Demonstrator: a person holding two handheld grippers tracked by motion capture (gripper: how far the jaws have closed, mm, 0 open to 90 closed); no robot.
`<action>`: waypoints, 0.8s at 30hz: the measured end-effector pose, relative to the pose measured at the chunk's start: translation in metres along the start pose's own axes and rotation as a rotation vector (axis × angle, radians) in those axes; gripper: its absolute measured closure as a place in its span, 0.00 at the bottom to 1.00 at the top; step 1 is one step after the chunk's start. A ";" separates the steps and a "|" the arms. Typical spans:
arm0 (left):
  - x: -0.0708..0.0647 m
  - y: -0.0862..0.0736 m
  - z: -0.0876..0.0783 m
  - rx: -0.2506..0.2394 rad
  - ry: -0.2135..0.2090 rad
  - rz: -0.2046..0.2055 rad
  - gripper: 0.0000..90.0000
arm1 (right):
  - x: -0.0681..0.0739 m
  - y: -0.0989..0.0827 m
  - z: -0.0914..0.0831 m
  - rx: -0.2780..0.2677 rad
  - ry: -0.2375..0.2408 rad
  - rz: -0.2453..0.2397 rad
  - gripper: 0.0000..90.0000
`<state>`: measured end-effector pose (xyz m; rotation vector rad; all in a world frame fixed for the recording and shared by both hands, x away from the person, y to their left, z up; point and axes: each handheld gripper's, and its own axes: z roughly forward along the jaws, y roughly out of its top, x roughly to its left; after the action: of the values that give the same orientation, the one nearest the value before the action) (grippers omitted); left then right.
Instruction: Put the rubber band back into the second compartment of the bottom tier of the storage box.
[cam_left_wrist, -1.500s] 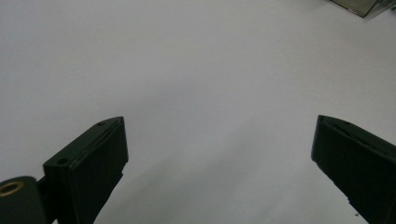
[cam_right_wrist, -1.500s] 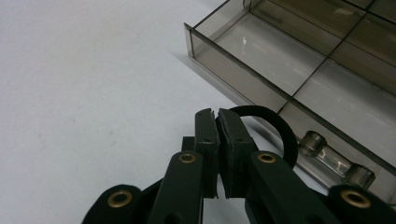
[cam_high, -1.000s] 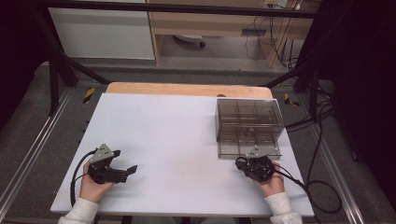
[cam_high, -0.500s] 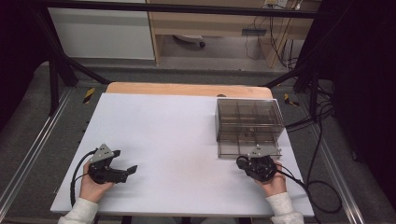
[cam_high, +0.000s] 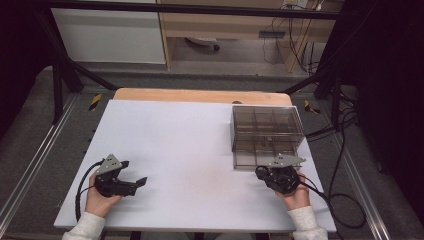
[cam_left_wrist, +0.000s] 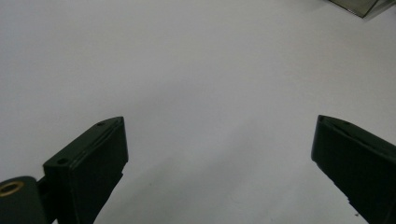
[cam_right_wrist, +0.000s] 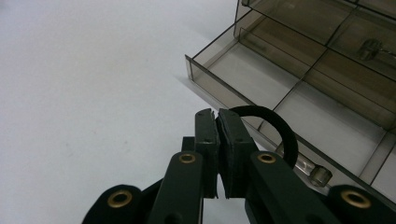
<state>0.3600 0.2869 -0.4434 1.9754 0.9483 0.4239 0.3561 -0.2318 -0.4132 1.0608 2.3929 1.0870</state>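
The right gripper (cam_right_wrist: 218, 122) pinches a black band (cam_right_wrist: 275, 126) beside the open drawer (cam_right_wrist: 261, 88) of the box (cam_high: 267, 130). The left gripper (cam_left_wrist: 219, 140) is spread above the bare desk (cam_high: 175, 135).

Matt white sheet covers the counter (cam_high: 200, 145), smooth, with bare pale wood showing along its far edge. At the right side, the smoky translucent plastic compartment box (cam_high: 266, 136) looks glossy, hard-walled. The right tongs (cam_right_wrist: 218, 122) are matt black plastic with brass-coloured rivets, pinching a soft matt black elastic loop (cam_right_wrist: 275, 128). The left tongs (cam_left_wrist: 219, 154) show the same dull black plastic.
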 end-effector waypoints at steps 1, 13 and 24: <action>0.000 0.000 0.000 0.000 0.000 0.000 0.04 | 0.000 0.001 -0.001 -0.004 -0.001 0.001 0.96; 0.000 0.000 0.000 0.000 0.000 0.000 0.04 | -0.002 0.003 -0.007 -0.017 -0.007 0.002 0.97; 0.000 0.000 0.000 0.000 0.000 0.000 0.04 | -0.002 0.007 -0.013 -0.032 -0.016 0.000 0.97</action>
<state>0.3600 0.2867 -0.4433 1.9759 0.9482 0.4237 0.3545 -0.2369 -0.3996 1.0552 2.3550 1.1098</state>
